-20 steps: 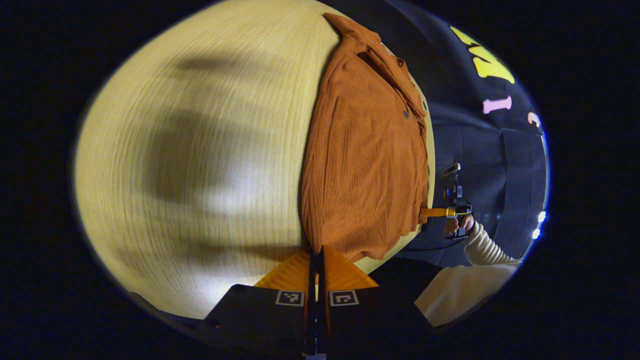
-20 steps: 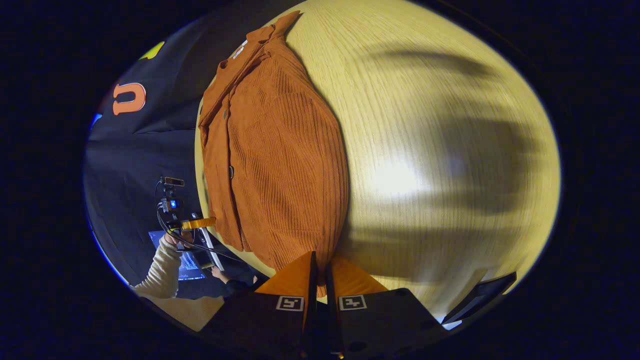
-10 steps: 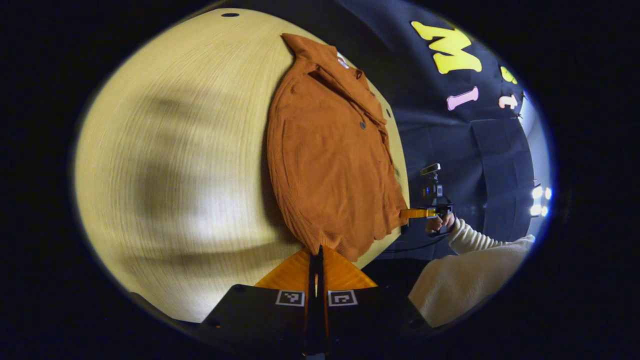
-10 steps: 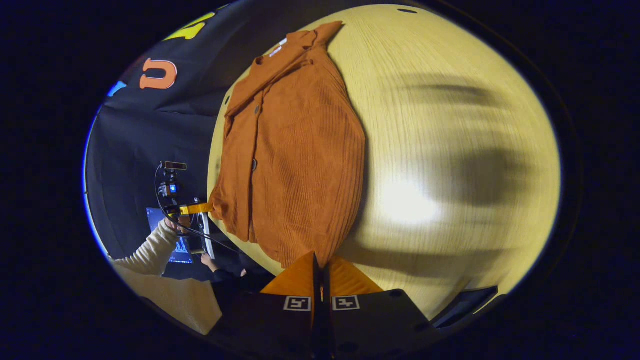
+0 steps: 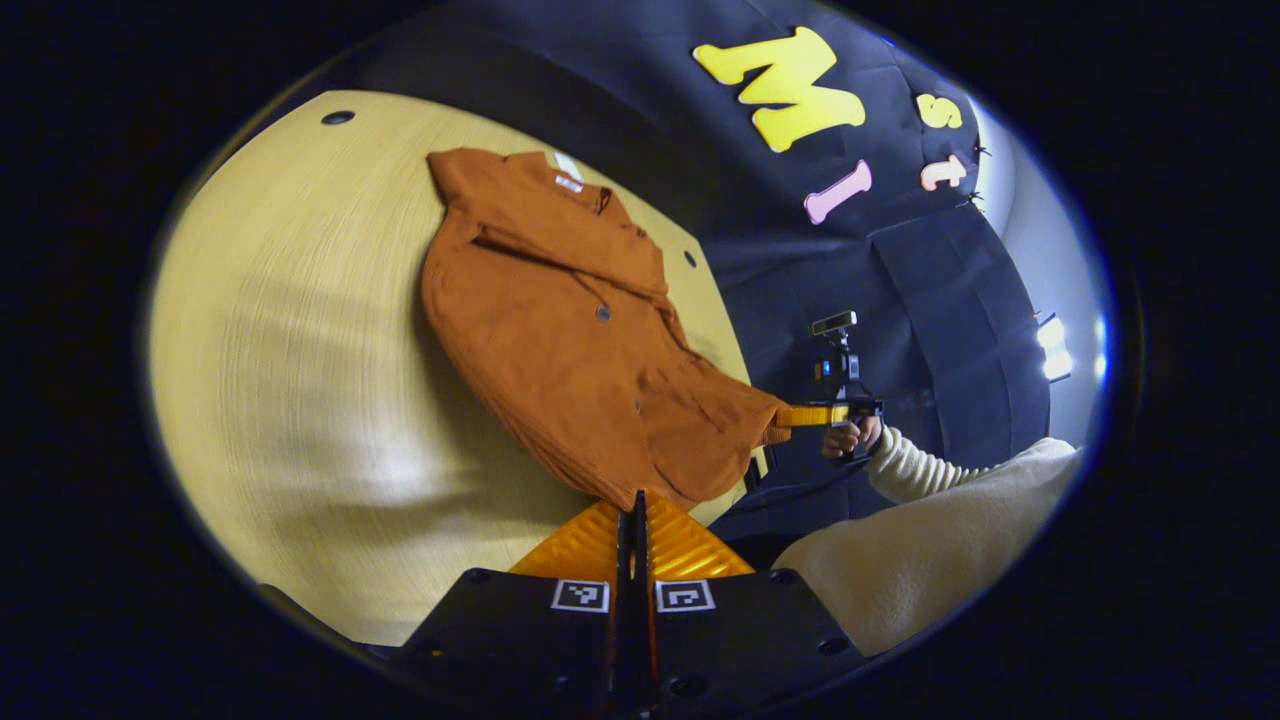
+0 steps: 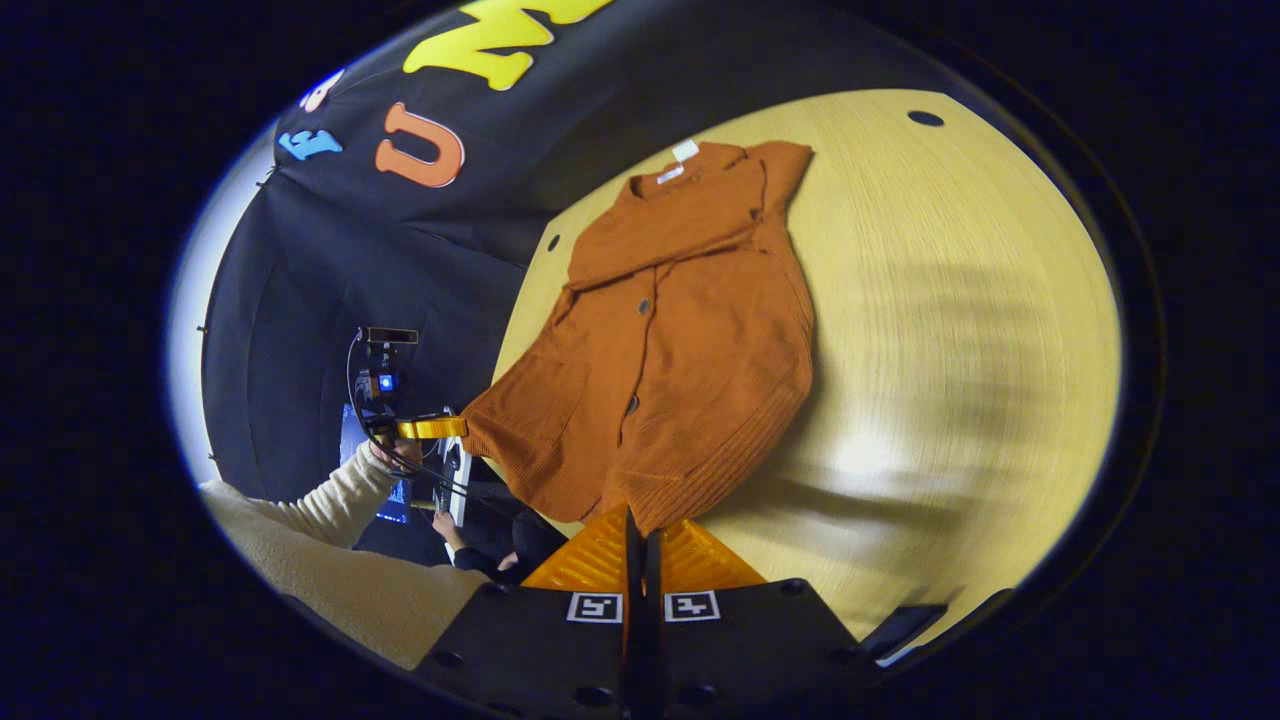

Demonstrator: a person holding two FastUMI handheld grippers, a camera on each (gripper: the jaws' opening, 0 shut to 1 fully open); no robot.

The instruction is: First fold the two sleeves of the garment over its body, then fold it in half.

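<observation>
Fingers [image 5: 600, 530] of both grippers pinch the garment's [image 5: 560, 320] hem corners.

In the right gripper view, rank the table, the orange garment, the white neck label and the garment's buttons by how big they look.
1. Table, largest.
2. Orange garment.
3. White neck label, far smaller.
4. Buttons, a bit smaller still, though both are tiny here, so the last two places are unsure.

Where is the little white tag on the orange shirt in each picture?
Left gripper view: the white tag sits upper left of centre, at the collar of the orange shirt.
Right gripper view: the white tag sits near the top, just right of centre, at the collar.
Shared landmark: the wooden table under the shirt.
</observation>
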